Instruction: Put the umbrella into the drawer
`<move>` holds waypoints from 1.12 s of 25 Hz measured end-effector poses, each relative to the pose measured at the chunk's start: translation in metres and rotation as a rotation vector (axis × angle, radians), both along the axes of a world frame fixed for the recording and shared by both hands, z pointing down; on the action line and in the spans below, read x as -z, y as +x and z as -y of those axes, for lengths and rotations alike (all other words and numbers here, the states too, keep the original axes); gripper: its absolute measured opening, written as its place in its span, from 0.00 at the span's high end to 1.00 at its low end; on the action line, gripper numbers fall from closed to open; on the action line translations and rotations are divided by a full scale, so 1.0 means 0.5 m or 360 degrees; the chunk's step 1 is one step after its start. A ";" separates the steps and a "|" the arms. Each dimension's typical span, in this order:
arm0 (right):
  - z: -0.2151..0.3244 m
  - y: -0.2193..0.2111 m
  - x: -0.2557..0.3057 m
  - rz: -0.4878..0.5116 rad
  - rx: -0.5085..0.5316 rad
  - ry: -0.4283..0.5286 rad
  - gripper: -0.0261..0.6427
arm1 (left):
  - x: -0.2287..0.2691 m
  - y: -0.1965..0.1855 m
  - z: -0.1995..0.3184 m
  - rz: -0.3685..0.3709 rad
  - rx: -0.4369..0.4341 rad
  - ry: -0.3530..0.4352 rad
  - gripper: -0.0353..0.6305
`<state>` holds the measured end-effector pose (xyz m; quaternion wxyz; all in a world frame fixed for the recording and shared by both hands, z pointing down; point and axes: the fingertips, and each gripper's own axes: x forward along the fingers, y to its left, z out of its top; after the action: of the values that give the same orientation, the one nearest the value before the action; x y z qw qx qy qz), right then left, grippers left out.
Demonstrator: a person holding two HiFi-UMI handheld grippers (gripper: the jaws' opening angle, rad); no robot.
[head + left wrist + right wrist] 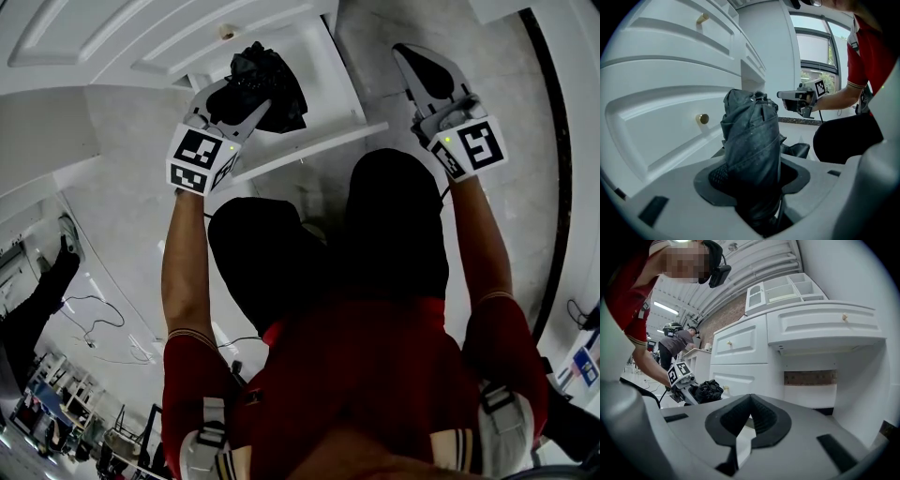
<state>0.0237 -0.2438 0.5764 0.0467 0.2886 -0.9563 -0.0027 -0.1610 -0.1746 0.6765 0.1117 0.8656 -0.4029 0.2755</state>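
Note:
A folded black umbrella [269, 82] [752, 140] sticks out forward from my left gripper [246, 105] [757, 187], whose jaws are shut on its lower end. In the head view it hangs over a white drawer [314, 145] that stands pulled out from the cabinet. My right gripper [422, 67] [750, 399] is off to the right of the drawer, shut with nothing in it. The right gripper view shows the left gripper [693, 391] and the umbrella [709, 391] close to a lower drawer front.
White cabinet fronts with small brass knobs [703, 119] [702, 18] run along the left. An open knee space [811, 380] lies under the desk top. The person's dark knees [328, 244] are close behind the drawer. Another person [677, 341] stands far back.

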 end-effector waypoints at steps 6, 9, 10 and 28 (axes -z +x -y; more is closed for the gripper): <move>0.001 -0.030 -0.016 -0.0036 0.0085 0.0080 0.97 | -0.034 0.024 0.019 0.0095 -0.0048 -0.0021 0.60; 0.008 -0.045 -0.018 -0.0031 0.0111 0.0109 0.97 | -0.058 0.025 0.032 0.0152 -0.0071 -0.0053 0.60; 0.010 -0.047 -0.018 -0.0023 0.0113 0.0116 0.97 | -0.067 0.025 0.037 0.0176 -0.0079 -0.0065 0.60; -0.001 0.017 -0.071 -0.0024 0.0048 0.0061 0.97 | -0.228 0.059 0.107 0.0605 -0.0190 -0.0285 0.60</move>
<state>0.0322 -0.2432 0.6120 0.0483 0.2750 -0.9599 -0.0239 -0.1313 -0.2281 0.7905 0.0935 0.8070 -0.3387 0.4747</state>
